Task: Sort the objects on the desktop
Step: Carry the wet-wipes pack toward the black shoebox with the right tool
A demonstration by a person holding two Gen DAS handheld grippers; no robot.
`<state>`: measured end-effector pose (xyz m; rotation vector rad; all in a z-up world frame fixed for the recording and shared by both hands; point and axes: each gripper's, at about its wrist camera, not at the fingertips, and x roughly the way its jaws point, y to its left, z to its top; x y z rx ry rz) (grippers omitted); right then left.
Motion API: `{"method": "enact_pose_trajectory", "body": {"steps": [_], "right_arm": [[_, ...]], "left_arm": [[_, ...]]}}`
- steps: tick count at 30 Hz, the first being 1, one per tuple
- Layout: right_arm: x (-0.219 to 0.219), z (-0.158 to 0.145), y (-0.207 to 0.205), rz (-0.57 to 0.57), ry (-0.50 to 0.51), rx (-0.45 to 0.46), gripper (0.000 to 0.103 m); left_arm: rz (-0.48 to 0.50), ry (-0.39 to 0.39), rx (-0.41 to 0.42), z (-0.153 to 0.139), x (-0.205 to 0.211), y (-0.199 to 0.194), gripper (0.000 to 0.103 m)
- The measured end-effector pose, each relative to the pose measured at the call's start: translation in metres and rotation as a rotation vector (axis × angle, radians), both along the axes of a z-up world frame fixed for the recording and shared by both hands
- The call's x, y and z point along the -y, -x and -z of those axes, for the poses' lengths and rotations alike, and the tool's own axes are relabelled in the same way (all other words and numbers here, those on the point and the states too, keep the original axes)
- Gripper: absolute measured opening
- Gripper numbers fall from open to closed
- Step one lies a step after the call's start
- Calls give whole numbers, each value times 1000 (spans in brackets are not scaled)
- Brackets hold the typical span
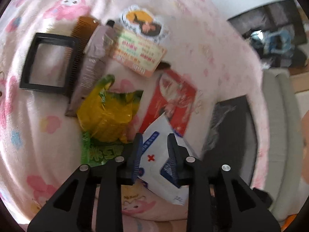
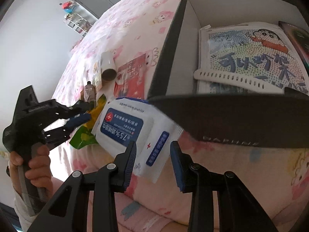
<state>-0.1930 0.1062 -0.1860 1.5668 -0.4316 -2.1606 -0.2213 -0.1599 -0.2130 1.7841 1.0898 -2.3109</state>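
On the pink blanket (image 2: pixel 135 23), just left of the black box (image 2: pixel 168 58), the soft, slippery wipes pack (image 2: pixel 123 123) is lying between the parted right gripper (image 2: pixel 152 154), best pinched at its flat near seal, while the left gripper (image 2: pixel 77 121) is hovering open.

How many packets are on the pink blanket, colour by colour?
Red packet: 1
Yellow packet: 1
Green packet: 1
White-and-blue wipes pack: 1
Total: 4
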Motion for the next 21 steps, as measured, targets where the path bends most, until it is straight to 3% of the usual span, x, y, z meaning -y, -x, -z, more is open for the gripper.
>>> {"method": "enact_pose_trajectory", "body": {"steps": [6,8,9,11,16,19,20,21], "right_arm": [[7,21,5,-2,11,54,34],[8,15,2,-35,35,40,34],[9,10,0,-51,28,23,34],[10,2,-3,-74,14,-1,34],[0,2,-4,-58,11,-4,34],[-5,12,1,-31,34,30,34],[-4,15,3,-29,46,40,35],[-3,18,5,-28,59,47,43]], "left_arm": [[100,157,53,5,-21,5,30],[124,126,56,2,-23,-2,29],[144,48,64,4,-24,-5,29],[169,12,54,1,-29,-12,34],[87,16,1,-6,-15,-12,34],[20,55,29,5,-3,-3,34],[1,72,45,9,1,0,34],[5,80,50,11,-1,1,34]]}}
